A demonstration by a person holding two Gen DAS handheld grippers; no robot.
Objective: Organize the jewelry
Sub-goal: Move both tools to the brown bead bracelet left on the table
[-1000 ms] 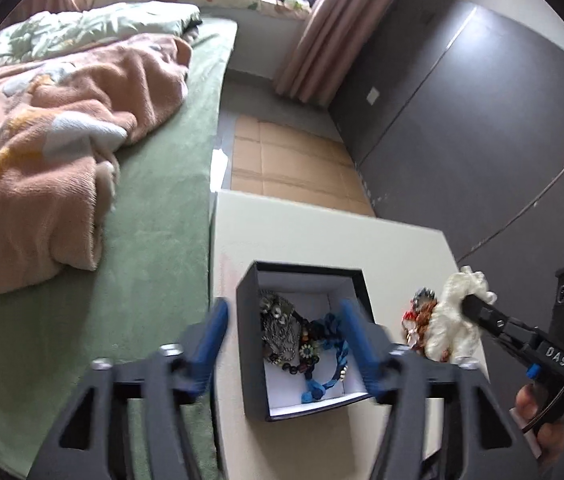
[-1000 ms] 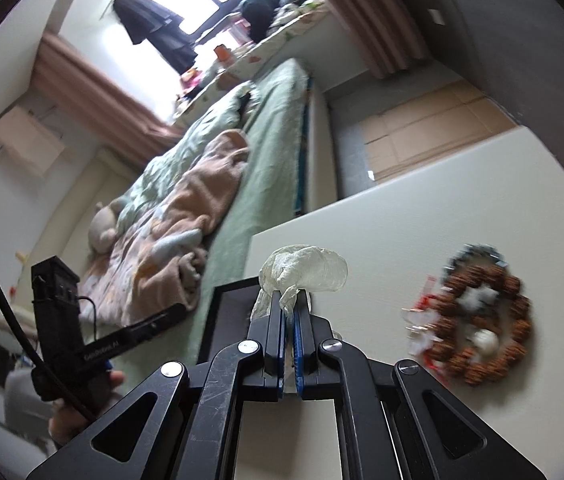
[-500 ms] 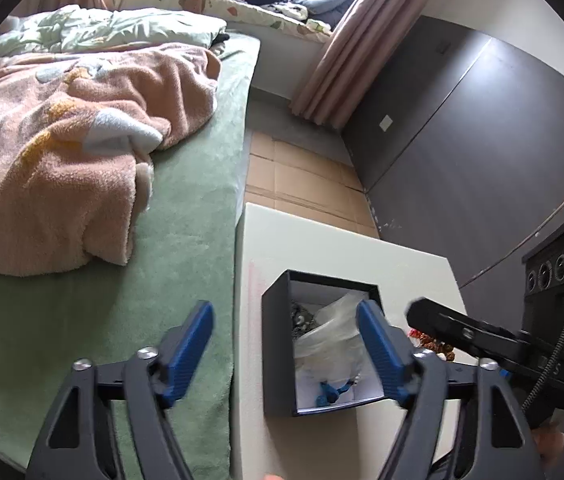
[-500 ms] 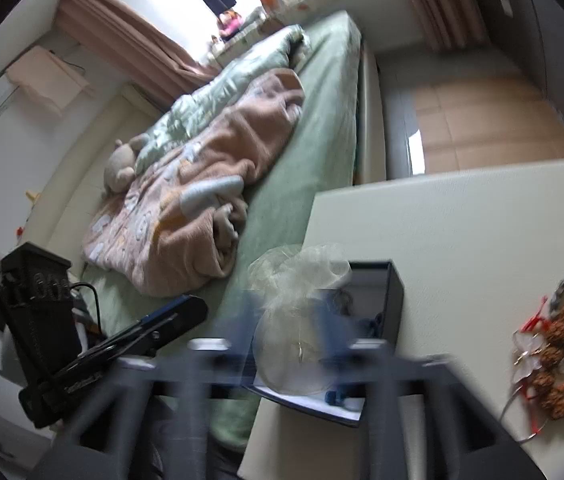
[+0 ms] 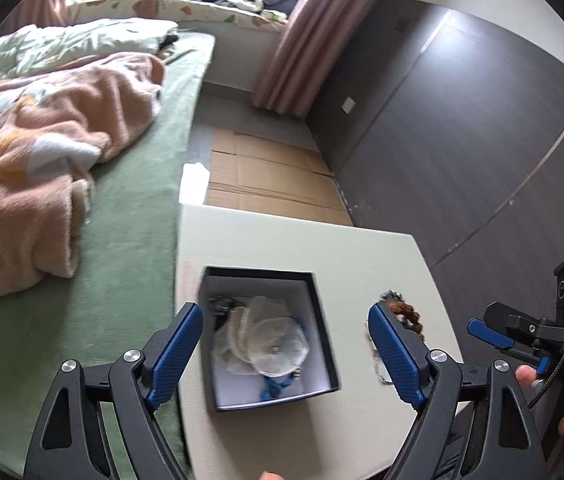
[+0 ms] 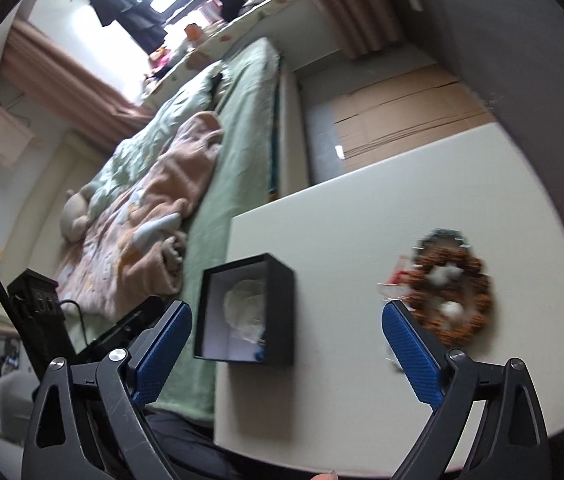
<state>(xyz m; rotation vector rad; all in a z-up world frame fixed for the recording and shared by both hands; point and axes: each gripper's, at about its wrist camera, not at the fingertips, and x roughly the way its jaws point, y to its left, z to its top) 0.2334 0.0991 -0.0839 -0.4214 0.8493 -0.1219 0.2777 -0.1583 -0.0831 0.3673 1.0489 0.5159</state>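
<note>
A black box point(image 5: 258, 273) with a white inside stands on the cream table point(image 5: 282, 240). In it lie a sheer white pouch point(image 5: 262, 340), a blue cord point(image 5: 274, 388) and dark beads point(image 5: 220, 304). My left gripper point(image 5: 284, 312) hovers over the box, its jaws opening and holding nothing. A brown bead bracelet point(image 6: 450, 300) lies on the table to the right of the box point(image 6: 282, 300). My right gripper point(image 6: 287, 309) hangs above the table between box and bracelet, its jaws opening with nothing between them. The pouch point(image 6: 244, 304) shows inside the box.
A bed with a green sheet point(image 5: 130, 248) and a pink blanket point(image 5: 34, 168) runs along the table's left edge. Cardboard point(image 5: 266, 176) covers the floor beyond the table. A dark panelled wall point(image 5: 462, 140) stands to the right. A hand point(image 5: 530, 374) holds the right gripper's handle.
The right gripper, shut on the white pouch a second ago, carried it over the box, let it go and opened wide. The pouch now lies in the box. The left jaws spread wider.
</note>
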